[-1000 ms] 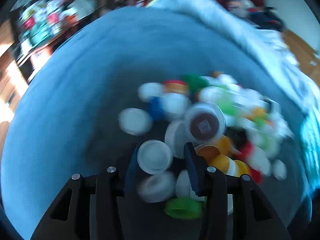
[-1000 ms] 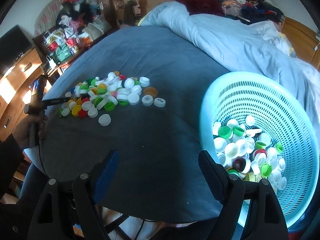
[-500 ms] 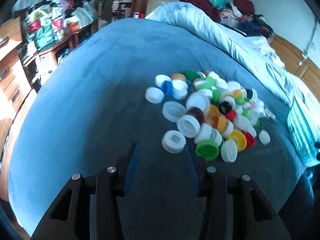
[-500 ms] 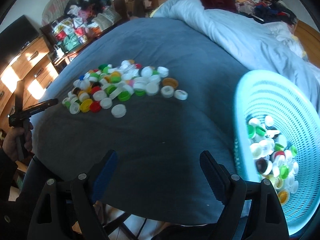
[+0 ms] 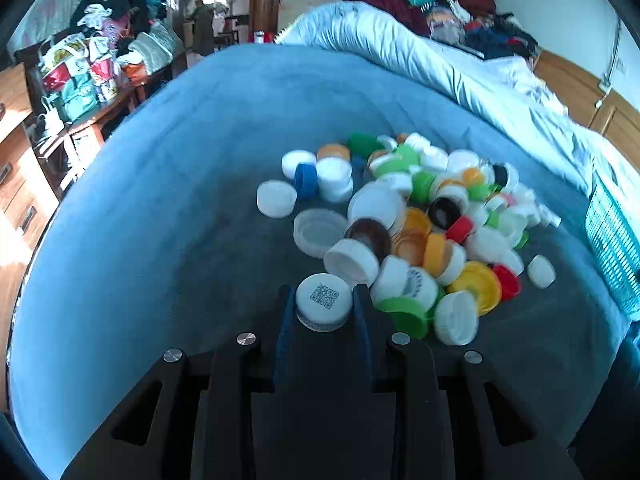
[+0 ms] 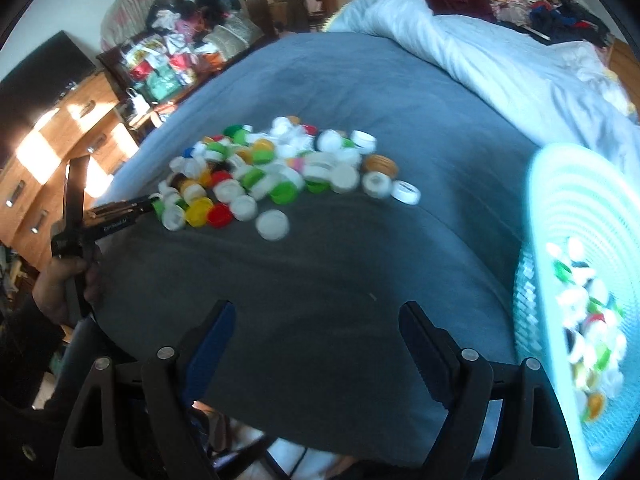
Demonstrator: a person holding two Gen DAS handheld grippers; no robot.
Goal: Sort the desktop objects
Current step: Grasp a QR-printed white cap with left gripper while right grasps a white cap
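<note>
A heap of bottle caps [image 5: 420, 216] in white, green, yellow, orange and red lies on the blue blanket [image 5: 160, 220]. At its near edge, my left gripper [image 5: 323, 296] is shut on a white cap with a QR code [image 5: 324, 300]. The right wrist view shows the same heap [image 6: 280, 168], with the left gripper [image 6: 154, 204] at its left end in a person's hand [image 6: 60, 280]. My right gripper [image 6: 316, 316] hangs over bare blanket near the front edge. Its jaws are wide and closing, with nothing between them.
A light blue mesh basket [image 6: 536, 184] holding several caps stands at the right, and its wall [image 5: 612, 240] shows in the left wrist view. A pale duvet [image 5: 440, 68] is bunched along the far side. Wooden drawers [image 6: 48, 140] and cluttered shelves stand beyond the left edge.
My left gripper has closed on the white QR cap at the heap's near edge. The right gripper has shifted left, so the basket now sits at the frame's right edge.
</note>
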